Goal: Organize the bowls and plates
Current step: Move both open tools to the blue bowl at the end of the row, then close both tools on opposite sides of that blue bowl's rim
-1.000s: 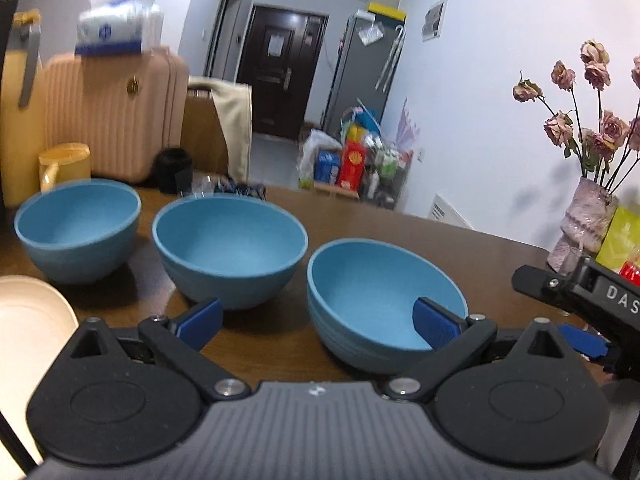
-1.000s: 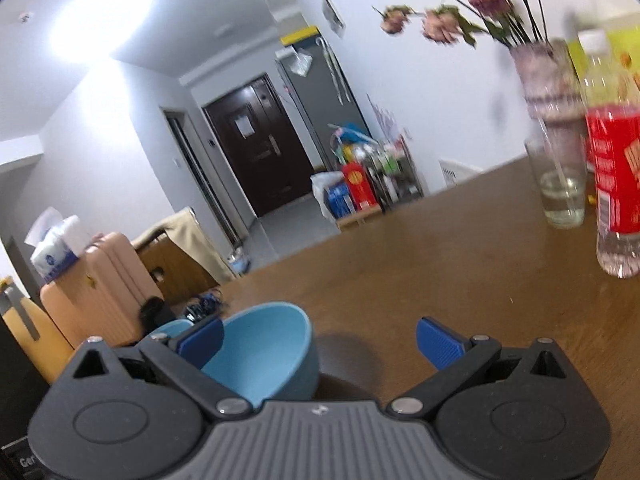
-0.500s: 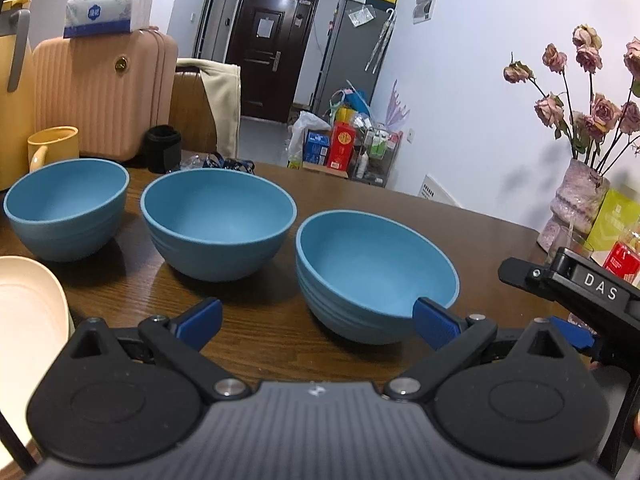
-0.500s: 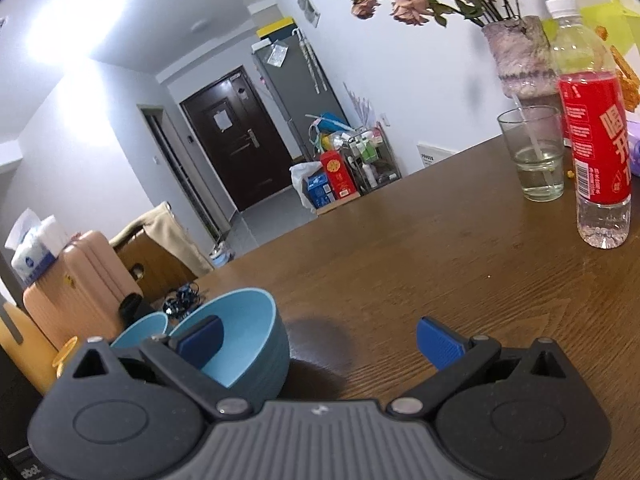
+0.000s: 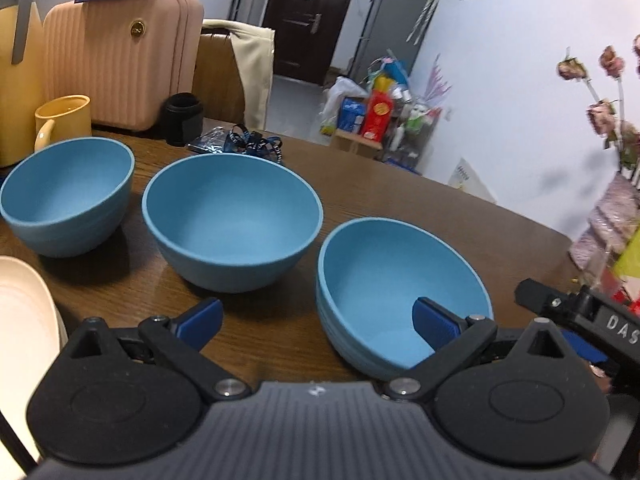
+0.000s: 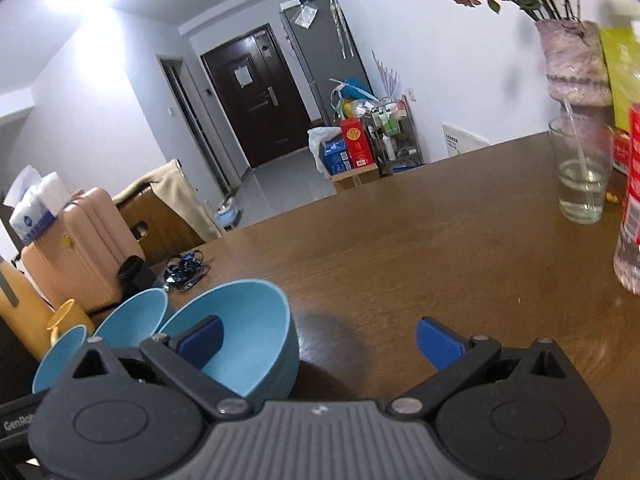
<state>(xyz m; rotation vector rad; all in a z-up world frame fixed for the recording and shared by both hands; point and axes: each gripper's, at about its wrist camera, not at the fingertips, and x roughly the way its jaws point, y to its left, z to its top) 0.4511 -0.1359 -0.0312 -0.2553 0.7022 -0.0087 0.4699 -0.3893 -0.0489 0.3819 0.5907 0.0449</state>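
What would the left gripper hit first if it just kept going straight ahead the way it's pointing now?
Probably the round blue bowl nearest it: the open left gripper straddles that bowl's near-left rim, with one blue finger pad already over its inside. Depth is unclear; slightly leftward, it might slip past toward the middle blue bowl.

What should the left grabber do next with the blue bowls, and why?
Probably ease the open left gripper forward and close on the nearest bowl: its right finger is already over that bowl's inside, its left finger outside, nothing held.
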